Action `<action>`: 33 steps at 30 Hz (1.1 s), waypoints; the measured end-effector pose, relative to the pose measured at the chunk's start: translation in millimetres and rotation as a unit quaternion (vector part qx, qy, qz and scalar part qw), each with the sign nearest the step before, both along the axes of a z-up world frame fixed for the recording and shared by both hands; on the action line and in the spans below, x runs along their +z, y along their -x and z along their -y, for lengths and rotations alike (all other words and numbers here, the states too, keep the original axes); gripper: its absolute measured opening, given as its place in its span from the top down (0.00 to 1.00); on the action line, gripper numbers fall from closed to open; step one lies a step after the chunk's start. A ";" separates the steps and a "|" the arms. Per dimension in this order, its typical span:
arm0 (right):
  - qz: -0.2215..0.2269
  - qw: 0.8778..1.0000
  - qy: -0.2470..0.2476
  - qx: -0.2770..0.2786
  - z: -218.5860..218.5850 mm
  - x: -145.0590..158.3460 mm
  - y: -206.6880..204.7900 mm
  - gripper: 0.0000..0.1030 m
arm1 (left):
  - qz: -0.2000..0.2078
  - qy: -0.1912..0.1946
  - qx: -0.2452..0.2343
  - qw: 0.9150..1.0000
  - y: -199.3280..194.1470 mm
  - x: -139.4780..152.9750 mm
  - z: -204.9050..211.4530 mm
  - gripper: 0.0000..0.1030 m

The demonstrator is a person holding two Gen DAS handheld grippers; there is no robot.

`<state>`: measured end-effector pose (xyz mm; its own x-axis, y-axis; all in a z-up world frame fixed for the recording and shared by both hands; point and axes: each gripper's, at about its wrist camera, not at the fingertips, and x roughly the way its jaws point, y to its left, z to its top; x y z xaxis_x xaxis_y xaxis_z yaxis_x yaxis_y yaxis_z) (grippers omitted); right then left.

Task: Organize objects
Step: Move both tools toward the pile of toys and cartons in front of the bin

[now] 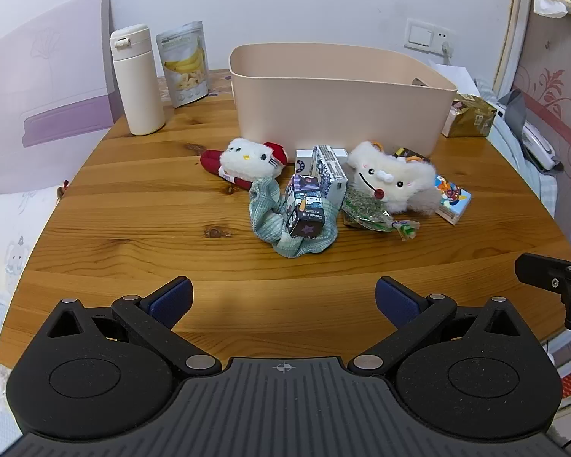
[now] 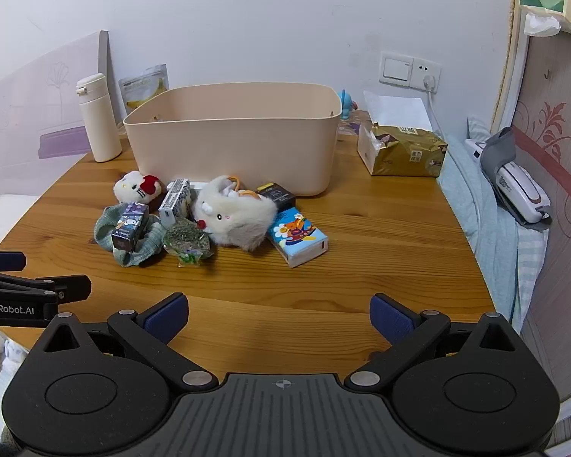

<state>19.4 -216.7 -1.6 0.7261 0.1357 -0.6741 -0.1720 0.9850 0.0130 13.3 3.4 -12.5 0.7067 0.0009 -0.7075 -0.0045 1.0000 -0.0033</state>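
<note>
Both your grippers hang over the near edge of the wooden table (image 2: 380, 228), empty: the left gripper (image 1: 283, 299) and the right gripper (image 2: 279, 314) each have their blue pads spread wide. Ahead sits the clutter. Nearest is the green cloth (image 1: 285, 234), limp, so pinch a raised fold; the small purple carton (image 1: 304, 205) resting on it looks light and stiff, so take it across its flat sides. The crinkly green packet (image 1: 365, 211) may slip (grip its sealed end). The white plush (image 2: 236, 213) will squash; bite deep. Behind, touching nothing, the beige bin (image 2: 232, 144) stands open, likely where everything goes.
</note>
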 end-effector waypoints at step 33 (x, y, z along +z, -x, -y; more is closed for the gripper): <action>-0.010 0.999 0.013 0.032 -21.1 -1.2 -15.3 0.00 | -0.010 0.006 0.016 1.000 -17.5 -4.0 -11.0 0.00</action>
